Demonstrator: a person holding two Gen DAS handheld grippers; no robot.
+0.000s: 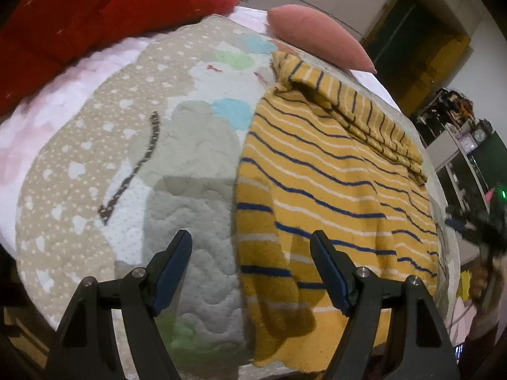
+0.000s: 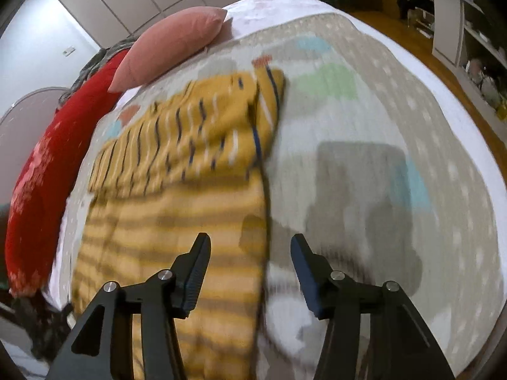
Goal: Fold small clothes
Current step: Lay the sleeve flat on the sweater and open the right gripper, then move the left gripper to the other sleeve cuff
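In my left view, my left gripper (image 1: 250,250) hangs released, holding nothing, over the near left edge of the yellow striped garment (image 1: 332,183), which lies on the patterned quilt (image 1: 95,164). In the blurred right view, my right gripper (image 2: 250,253) is likewise spread and empty above the garment's right edge. It looks a soft, light, floppy knit, so I judge pinching the near hem corners best.
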